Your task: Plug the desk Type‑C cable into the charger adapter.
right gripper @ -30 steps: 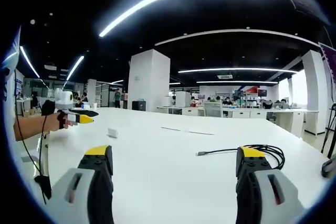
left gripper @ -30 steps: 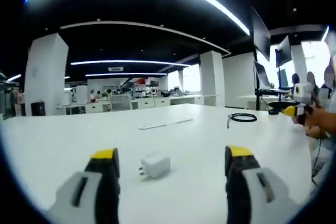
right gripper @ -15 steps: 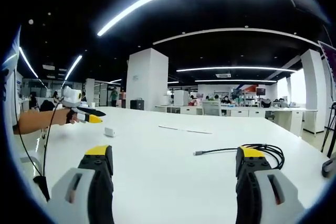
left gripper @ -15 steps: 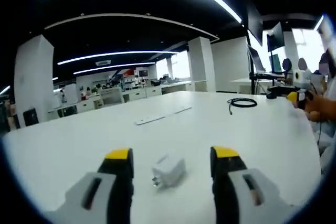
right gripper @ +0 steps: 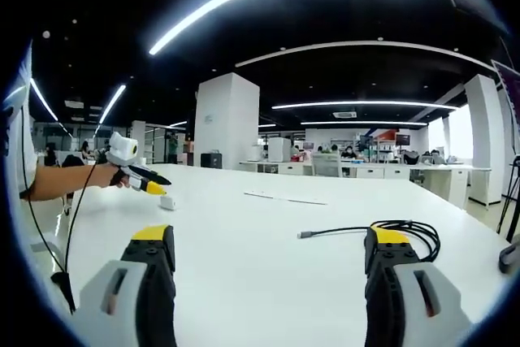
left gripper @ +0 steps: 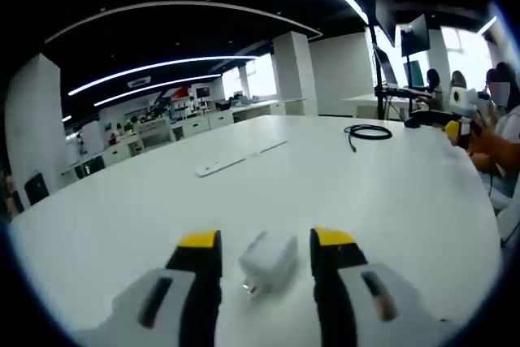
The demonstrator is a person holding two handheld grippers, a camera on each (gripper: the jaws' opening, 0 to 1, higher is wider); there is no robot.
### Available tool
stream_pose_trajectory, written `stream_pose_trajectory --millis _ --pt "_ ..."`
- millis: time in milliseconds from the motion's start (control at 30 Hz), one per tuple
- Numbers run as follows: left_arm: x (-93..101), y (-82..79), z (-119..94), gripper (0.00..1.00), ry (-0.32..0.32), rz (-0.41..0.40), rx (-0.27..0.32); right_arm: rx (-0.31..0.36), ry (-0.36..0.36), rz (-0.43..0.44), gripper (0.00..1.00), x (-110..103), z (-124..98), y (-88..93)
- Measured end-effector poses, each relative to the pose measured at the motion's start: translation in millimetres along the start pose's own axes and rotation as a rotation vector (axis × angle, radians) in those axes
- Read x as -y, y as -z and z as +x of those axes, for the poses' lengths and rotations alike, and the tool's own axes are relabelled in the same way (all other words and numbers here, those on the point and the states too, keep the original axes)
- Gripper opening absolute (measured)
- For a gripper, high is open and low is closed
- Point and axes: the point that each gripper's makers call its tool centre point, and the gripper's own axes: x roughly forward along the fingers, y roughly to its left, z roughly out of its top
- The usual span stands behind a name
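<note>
White desk surface (left gripper: pixel 390 193) of an open-plan office, with strip lights overhead and pillars and workstations far behind. Left gripper view: the left gripper (left gripper: pixel 266 243) is low over the desk, its yellow-tipped jaws part-way open and bracketing the white charger adapter (left gripper: pixel 269 260), which lies on the desk between them with its prongs toward the camera; contact with either jaw cannot be confirmed, so the adapter is judged not yet gripped. A flat white power strip (left gripper: pixel 236 158) lies farther off, and the black coiled Type-C cable (left gripper: pixel 366 130) sits far right, near the person's hand (left gripper: pixel 491 148). Right gripper view: the right gripper (right gripper: pixel 268 241) hangs above the desk with jaws wide apart and empty; the cable's loose plug end (right gripper: pixel 303 235) points left from the coil (right gripper: pixel 410 232) at the right, just beyond the right-hand jaw. The adapter (right gripper: pixel 168 201) appears far left under the other gripper's tip. Step in hand, as judged: securing the adapter. Next move, as judged: bring the left jaws together on the adapter body, then take the right gripper down to the plug end and grip it close behind the connector for alignment with the port
</note>
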Motion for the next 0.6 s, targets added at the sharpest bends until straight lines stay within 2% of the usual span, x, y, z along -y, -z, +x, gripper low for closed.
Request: stream_pose_trajectory --millis 300,400,567,600 --pt "0.4 9.0 12 0.37 0.050 0.040 -0.072 -0.004 0.004 0.001 0.99 1 1 1.8" --pt "0.7 15.2 15 0.36 0.068 0.040 -0.120 -0.006 0.003 0.000 0.99 -1 2 2.0" --pt "0.6 15.5 19 0.34 0.087 0.043 -0.142 -0.006 0.005 -0.004 0.99 -2 1 1.6" --pt "1.3 18.1 20 0.34 0.099 0.047 -0.164 -0.008 0.008 -0.003 0.99 -1 1 2.7"
